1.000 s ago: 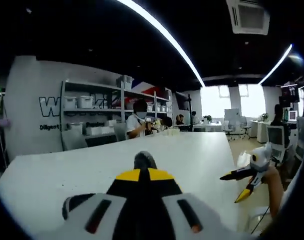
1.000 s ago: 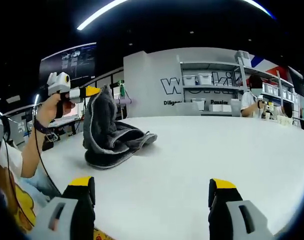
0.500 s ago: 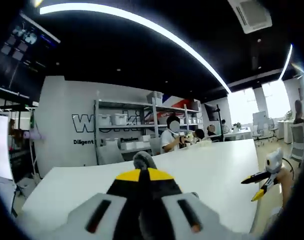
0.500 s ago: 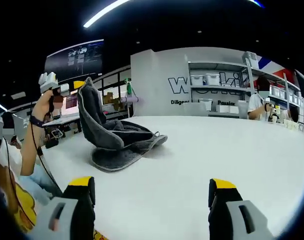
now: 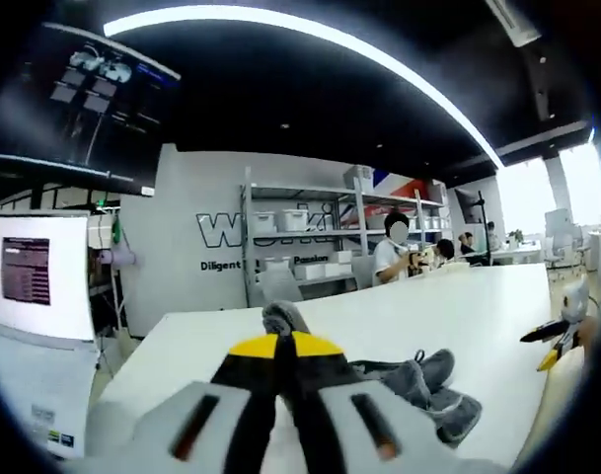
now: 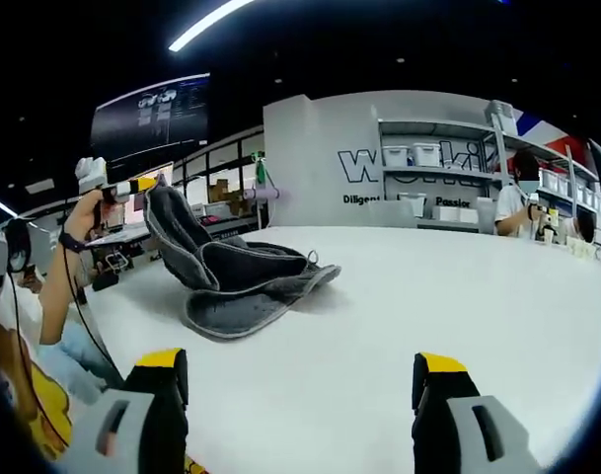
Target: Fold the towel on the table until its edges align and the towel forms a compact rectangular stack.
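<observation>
So right now I'm holding up one corner of the grey towel with the left gripper, whose fingers are pinched together on a bit of the cloth poking out past the yellow tips. In the right gripper view I'm seeing that corner lifted off to the left, while the rest of the towel is lying bunched on the white table, well ahead of the right gripper, whose fingers are standing wide apart with nothing in them. My read is that I'm mid-way through dragging the towel open, so it's nowhere near a neat stack. To do this well, I'd be grabbing the neighbouring corner with the free gripper and pulling both evenly, so the towel lies flat before any folding.
</observation>
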Demonstrator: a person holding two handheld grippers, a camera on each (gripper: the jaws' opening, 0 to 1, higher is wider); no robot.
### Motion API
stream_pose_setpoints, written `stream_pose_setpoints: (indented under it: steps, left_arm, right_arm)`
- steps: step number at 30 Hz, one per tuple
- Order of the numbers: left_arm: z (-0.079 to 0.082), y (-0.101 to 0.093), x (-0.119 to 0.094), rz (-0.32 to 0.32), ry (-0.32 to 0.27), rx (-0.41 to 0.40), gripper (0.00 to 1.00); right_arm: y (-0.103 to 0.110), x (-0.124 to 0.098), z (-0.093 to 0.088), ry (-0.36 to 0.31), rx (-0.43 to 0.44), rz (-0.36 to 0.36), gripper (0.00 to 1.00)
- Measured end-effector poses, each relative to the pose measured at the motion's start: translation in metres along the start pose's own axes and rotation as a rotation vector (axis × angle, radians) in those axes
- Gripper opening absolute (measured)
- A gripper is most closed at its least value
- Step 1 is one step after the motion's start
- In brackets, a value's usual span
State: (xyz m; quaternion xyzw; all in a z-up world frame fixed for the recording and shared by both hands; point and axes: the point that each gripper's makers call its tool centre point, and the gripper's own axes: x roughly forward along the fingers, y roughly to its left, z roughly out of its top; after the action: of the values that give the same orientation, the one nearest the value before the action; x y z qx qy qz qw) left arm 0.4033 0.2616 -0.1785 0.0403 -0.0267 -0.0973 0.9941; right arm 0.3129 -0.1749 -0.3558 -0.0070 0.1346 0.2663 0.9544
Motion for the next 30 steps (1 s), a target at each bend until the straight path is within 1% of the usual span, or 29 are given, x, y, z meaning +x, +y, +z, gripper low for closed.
stream_pose_setpoints:
  steps: [3, 5, 9, 13, 14, 16, 20, 22, 25, 28, 30]
  left_arm:
    - [-0.013, 0.021, 0.000, 0.047, 0.037, 0.018, 0.04]
    - [-0.023, 0.036, 0.000, 0.088, 0.074, 0.046, 0.04]
    - [-0.041, 0.058, 0.005, 0.140, 0.131, 0.076, 0.04]
    - [-0.068, 0.078, 0.013, 0.195, 0.228, 0.142, 0.04]
    - [-0.076, 0.082, 0.017, 0.201, 0.255, 0.158, 0.04]
    - [-0.089, 0.086, 0.020, 0.213, 0.302, 0.185, 0.04]
    - [-0.120, 0.095, 0.028, 0.235, 0.406, 0.272, 0.04]
    - [-0.135, 0.097, 0.031, 0.242, 0.449, 0.308, 0.04]
    - [-0.153, 0.096, 0.037, 0.234, 0.490, 0.325, 0.04]
    - [-0.162, 0.097, 0.039, 0.238, 0.523, 0.364, 0.04]
    - [-0.168, 0.097, 0.041, 0.236, 0.538, 0.372, 0.04]
  right_arm:
    - [0.003, 0.002, 0.000, 0.001, -0.002, 0.003, 0.99]
    - [0.004, 0.003, 0.000, 0.002, -0.004, 0.001, 0.99]
    - [0.008, 0.006, -0.001, 0.002, -0.001, 0.001, 0.99]
    - [0.013, 0.009, -0.004, 0.012, 0.000, 0.005, 0.99]
    - [0.013, 0.009, -0.004, 0.014, 0.000, 0.005, 0.99]
    - [0.015, 0.009, -0.005, 0.016, 0.000, 0.007, 0.99]
    - [0.015, 0.009, -0.004, 0.017, -0.002, 0.005, 0.99]
    - [0.015, 0.009, -0.005, 0.019, 0.000, 0.003, 0.99]
    - [0.014, 0.009, -0.006, 0.023, 0.001, 0.000, 0.99]
    - [0.014, 0.009, -0.008, 0.025, 0.003, -0.001, 0.99]
    - [0.014, 0.009, -0.008, 0.026, 0.005, -0.001, 0.99]
